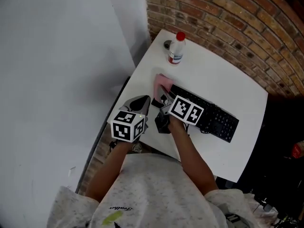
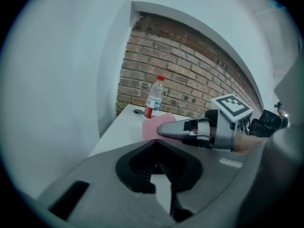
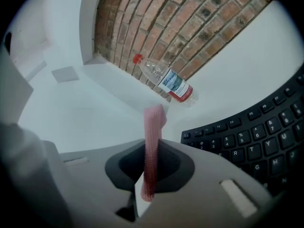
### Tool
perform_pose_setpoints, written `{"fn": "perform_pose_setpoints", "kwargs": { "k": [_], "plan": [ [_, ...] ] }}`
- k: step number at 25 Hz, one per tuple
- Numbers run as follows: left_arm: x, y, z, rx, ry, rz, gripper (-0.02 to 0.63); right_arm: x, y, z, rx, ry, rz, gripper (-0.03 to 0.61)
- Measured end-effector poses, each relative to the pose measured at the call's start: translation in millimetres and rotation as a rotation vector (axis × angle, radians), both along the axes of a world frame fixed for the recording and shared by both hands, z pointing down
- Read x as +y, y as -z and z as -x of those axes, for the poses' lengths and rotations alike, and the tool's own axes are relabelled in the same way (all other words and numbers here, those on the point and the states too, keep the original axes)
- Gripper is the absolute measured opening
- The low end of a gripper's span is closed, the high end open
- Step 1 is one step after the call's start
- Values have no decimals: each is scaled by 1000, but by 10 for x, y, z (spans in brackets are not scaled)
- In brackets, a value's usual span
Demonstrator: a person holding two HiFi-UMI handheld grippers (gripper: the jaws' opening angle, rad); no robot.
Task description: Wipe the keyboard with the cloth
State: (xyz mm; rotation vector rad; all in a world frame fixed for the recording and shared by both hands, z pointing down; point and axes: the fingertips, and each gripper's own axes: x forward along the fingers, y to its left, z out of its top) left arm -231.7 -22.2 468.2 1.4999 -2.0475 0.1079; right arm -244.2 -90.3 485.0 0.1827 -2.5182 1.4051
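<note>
Cloth (image 1: 164, 83) is pink, keyboard (image 1: 213, 115) black, table (image 1: 223, 75) white.

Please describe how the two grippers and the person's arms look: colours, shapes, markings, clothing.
The left gripper and the right gripper have smooth grey shells that taper forward, with a dark recess inside. Each carries a white cube with black square markers: left cube, right cube. The person wears a pale speckled short-sleeved top. No cables show.
</note>
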Motion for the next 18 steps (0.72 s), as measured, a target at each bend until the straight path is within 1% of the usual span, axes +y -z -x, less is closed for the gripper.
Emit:
{"fn": "perform_pose_setpoints", "kwargs": {
  "k": [4, 8, 12, 18],
  "plan": [
    [-23, -38, 12, 0, 19, 20, -6, -34, -128, 20, 50, 10, 8, 9],
    [-74, -77, 45, 14, -3, 24, -6, -51, -229, 25, 102, 4, -12, 9],
    [-133, -140, 105, 30, -61, 26, -6, -84, -305, 38, 148, -28, -44, 9],
    [-250, -175, 106, 52, -173, 27, -6, -158, -286, -3, 200, -85, -93, 9]
  ]
}}
